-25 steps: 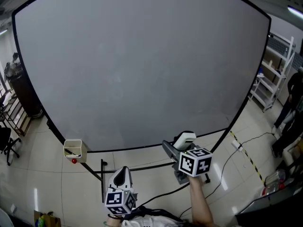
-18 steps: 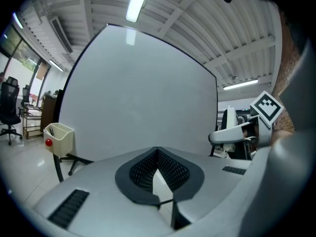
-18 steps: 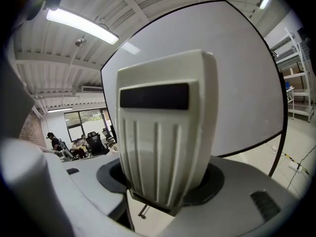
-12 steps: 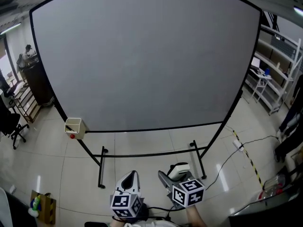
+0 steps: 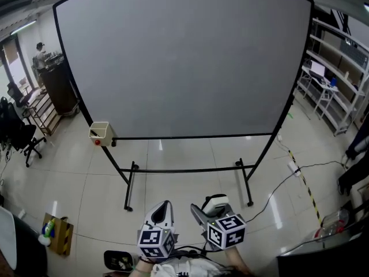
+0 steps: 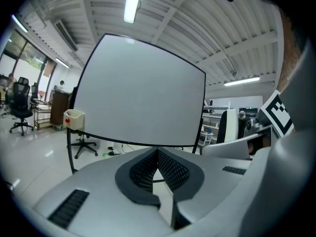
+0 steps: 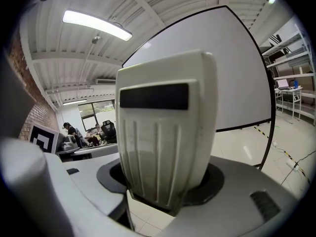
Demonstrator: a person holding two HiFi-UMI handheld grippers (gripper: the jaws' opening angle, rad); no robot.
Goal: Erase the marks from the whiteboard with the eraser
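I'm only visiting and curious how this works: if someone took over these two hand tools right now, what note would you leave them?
Left gripper: fingers shut, nothing in them, held low.
Right gripper: shut on the eraser, also low, well away from the whiteboard.
Done: the whiteboard shows no marks in the head view, so erasing looks finished.
Left: probably check the surface up close, then put the eraser down.

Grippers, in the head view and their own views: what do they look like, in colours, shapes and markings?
The left gripper and right gripper are smooth light-grey plastic shells with rounded, tapering jaws. The left cube and right cube carry black-and-white square markers. The left's pads are dark with a fine grid texture; dark ribbed slots mark its shell.
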